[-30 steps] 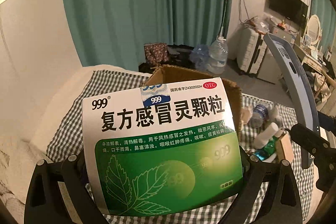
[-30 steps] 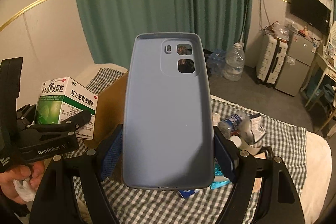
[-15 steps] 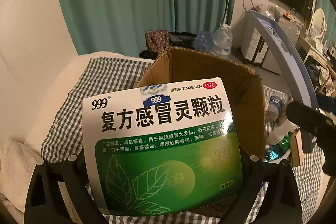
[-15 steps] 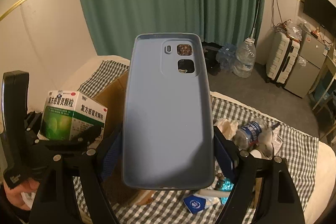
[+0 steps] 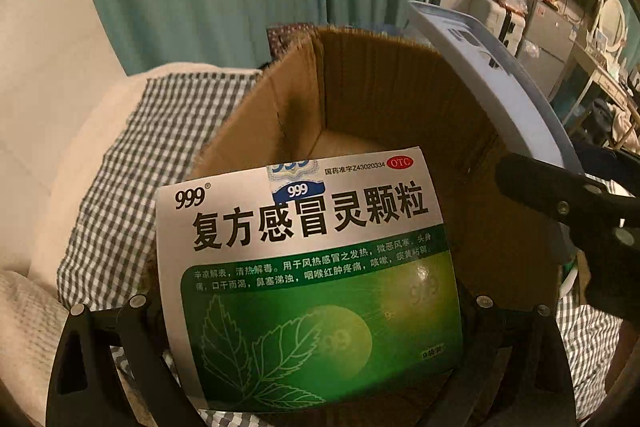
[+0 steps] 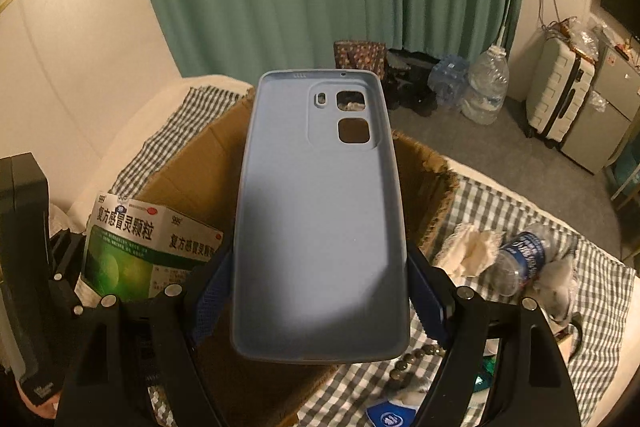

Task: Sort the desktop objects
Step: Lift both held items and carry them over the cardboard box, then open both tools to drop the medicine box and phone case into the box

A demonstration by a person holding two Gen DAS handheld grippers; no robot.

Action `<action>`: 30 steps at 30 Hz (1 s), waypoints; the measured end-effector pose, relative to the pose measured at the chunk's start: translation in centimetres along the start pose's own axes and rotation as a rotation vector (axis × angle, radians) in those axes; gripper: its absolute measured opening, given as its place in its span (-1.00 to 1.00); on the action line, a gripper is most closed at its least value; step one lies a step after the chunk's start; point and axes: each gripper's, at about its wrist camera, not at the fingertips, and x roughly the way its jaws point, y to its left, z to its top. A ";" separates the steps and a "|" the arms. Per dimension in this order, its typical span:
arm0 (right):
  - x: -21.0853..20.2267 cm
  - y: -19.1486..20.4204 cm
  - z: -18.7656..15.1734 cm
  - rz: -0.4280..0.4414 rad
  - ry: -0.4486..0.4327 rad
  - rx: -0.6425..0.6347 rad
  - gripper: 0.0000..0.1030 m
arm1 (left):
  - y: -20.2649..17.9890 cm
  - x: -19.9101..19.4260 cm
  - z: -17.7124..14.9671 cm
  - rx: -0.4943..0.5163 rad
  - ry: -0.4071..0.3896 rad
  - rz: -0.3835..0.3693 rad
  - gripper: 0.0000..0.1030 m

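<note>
While both carried items hang over the open cardboard box (image 5: 400,99), neither has yet been let go, so the sorting is judged to be only partly done. The left gripper (image 5: 312,339) pinches a green-and-white medicine box (image 5: 308,267) by its sides, held upright above the near edge of the carton. The right gripper (image 6: 320,291) clamps a pale blue phone case (image 6: 320,211) between its blue pads, the case standing on end over the carton's right side; in the left wrist view that case (image 5: 500,75) leans in over the box's right wall. What shows of the carton's floor looks bare, which suggests little or nothing has gone in so far. Plenty remains on the bed's checked cloth (image 6: 500,211): a crushed water bottle (image 6: 524,259), crumpled tissue (image 6: 468,247), a row of coins (image 6: 412,361) and a blue packet (image 6: 386,417) near the lower edge. Releasing these two things into the carton appears to be the step in hand, with the scattered things on the cloth left for later.
</note>
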 end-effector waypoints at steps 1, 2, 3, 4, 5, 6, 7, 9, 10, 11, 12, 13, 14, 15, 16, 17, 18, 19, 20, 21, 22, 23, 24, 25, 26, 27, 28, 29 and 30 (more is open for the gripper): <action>0.4 0.1 0.0 0.003 0.008 -0.002 0.54 | 0.0 0.4 0.0 0.001 0.008 -0.001 0.94; 0.9 0.2 0.0 0.005 0.017 -0.004 0.54 | 0.0 0.7 -0.1 0.002 0.015 -0.001 0.94; 1.4 0.3 0.0 0.006 0.026 -0.007 0.54 | -0.1 1.0 -0.1 0.004 0.022 -0.002 0.94; 1.8 0.4 -0.1 0.007 0.034 -0.011 0.54 | -0.1 1.2 -0.1 0.007 0.030 -0.003 0.94; 2.2 0.4 -0.1 0.008 0.039 -0.014 0.54 | 0.0 1.5 0.0 0.009 0.036 -0.004 0.94; 2.6 0.6 -0.1 0.008 0.047 -0.017 0.54 | 0.0 1.6 0.0 0.010 0.037 -0.007 0.94; 3.0 0.7 -0.2 0.006 0.056 -0.021 0.54 | 0.0 1.6 0.0 0.010 0.037 -0.010 0.94; 3.9 0.9 -0.1 0.003 0.075 -0.026 0.54 | 0.0 1.7 0.2 0.017 0.042 -0.001 0.94; 4.4 1.0 -0.1 0.005 0.091 -0.027 0.54 | 0.0 1.8 0.2 0.018 0.044 0.003 0.94; 4.7 0.9 0.0 0.006 0.099 -0.027 0.54 | 0.1 1.9 0.3 0.015 0.047 -0.001 0.95; 4.8 1.0 -0.1 0.007 0.103 -0.028 0.54 | 0.2 1.9 0.3 0.012 0.051 -0.008 0.96; 4.9 1.1 -0.1 0.008 0.106 -0.030 0.54 | 0.2 1.9 0.4 0.028 0.053 -0.021 0.96; 5.1 1.2 0.0 0.006 0.108 -0.034 0.54 | 0.4 2.0 0.5 0.029 0.056 -0.022 0.97; 5.1 1.3 0.0 0.007 0.104 -0.034 0.55 | 0.3 2.0 0.5 0.030 0.059 -0.021 0.97; 5.0 1.3 0.1 0.010 0.099 -0.032 0.55 | 0.3 1.9 0.5 0.031 0.061 -0.020 0.98; 4.9 1.4 0.1 0.011 0.097 -0.030 0.55 | 0.3 1.9 0.5 0.031 0.063 -0.018 0.98; 4.8 1.5 0.2 0.012 0.092 -0.030 0.55 | 0.4 1.9 0.5 0.031 0.066 -0.015 0.98; 4.7 1.7 0.3 0.009 0.086 -0.032 0.59 | 0.4 1.8 0.5 0.029 0.069 -0.012 0.98; 4.4 1.8 0.4 0.006 0.074 -0.035 0.61 | 0.5 1.6 0.6 0.026 0.071 -0.010 0.99; 4.2 1.8 0.5 0.003 0.066 -0.036 0.66 | 0.6 1.5 0.7 0.026 0.070 -0.009 1.00; 3.7 1.9 0.6 0.002 0.052 -0.038 0.68 | 0.6 1.2 0.8 0.026 0.063 -0.006 1.00; 3.5 2.1 0.8 0.002 0.042 -0.039 0.70 | 0.7 0.9 0.9 0.027 0.056 -0.004 1.00; 3.0 2.3 1.0 0.001 0.028 -0.039 0.74 | 0.7 0.5 1.0 0.030 0.049 -0.001 1.00; 2.6 2.4 1.1 -0.003 0.015 -0.038 0.75 | 0.7 0.1 1.1 0.031 0.041 0.002 1.00; 2.1 2.4 1.4 -0.005 0.000 -0.036 0.75 | 0.8 -0.2 1.3 0.033 0.033 0.001 1.00; 1.6 2.5 1.5 -0.006 -0.013 -0.034 0.75 | 0.8 -0.5 1.4 0.034 0.026 0.000 1.00; 1.2 2.6 1.7 -0.007 -0.023 -0.032 0.75 | 0.8 -1.0 1.5 0.034 0.017 -0.001 1.00; 0.8 2.6 1.8 -0.008 -0.036 -0.030 0.75 | 0.9 -1.3 1.6 0.033 0.011 0.000 1.00; 0.1 2.7 1.9 -0.010 -0.054 -0.027 0.75 | 0.9 -1.7 1.7 0.033 0.005 0.002 1.00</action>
